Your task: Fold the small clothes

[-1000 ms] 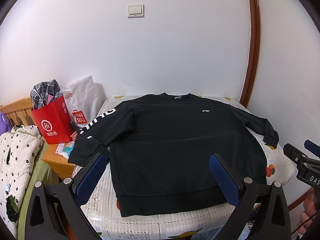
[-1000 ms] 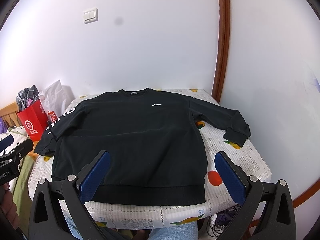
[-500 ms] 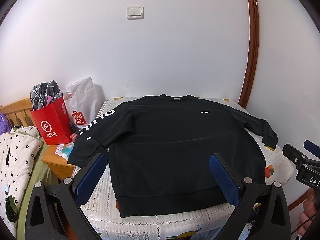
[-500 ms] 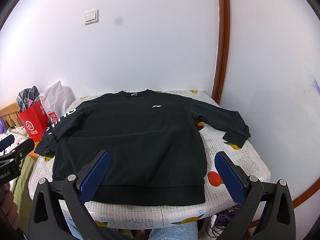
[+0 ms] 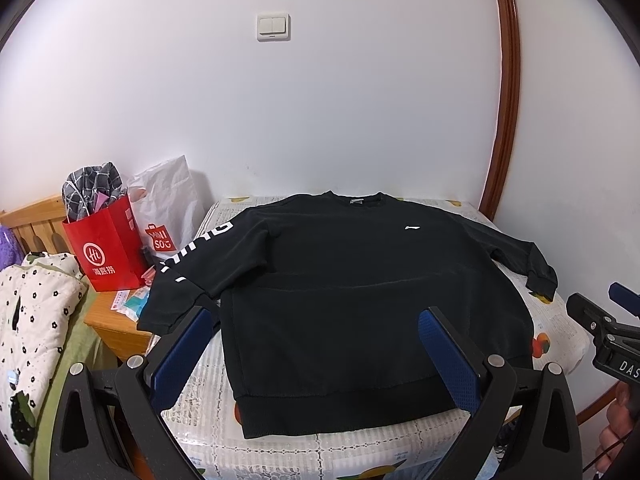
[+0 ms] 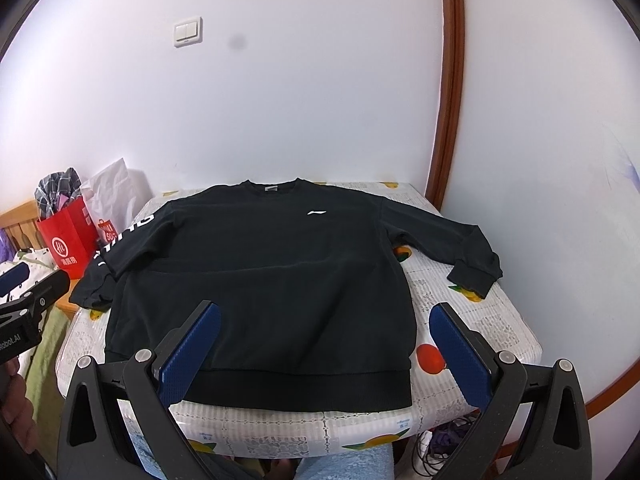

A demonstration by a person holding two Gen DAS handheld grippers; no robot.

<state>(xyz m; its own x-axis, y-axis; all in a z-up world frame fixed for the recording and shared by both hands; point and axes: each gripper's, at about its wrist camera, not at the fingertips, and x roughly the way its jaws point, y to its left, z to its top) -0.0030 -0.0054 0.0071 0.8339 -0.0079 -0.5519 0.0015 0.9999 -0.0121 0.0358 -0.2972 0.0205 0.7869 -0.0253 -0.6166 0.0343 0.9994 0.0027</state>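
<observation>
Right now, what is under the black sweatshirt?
The sweatshirt lies flat on a table with a fruit-print cloth; the cloth shows around its edges. Whatever sits beneath its middle is hidden.

The left gripper [image 5: 318,350] is held level with its jaws spread wide, the two blue-padded fingers [image 5: 182,354] well apart and gripping nothing. The right gripper [image 6: 324,344] has the same pose, jaws wide, blue pads [image 6: 460,358] apart and bare. Each gripper shows at the edge of the other's view, side by side. The person's right hand [image 5: 618,426] wraps its handle at the lower right edge; the left hand [image 6: 14,412] grips its handle at the lower left.
</observation>
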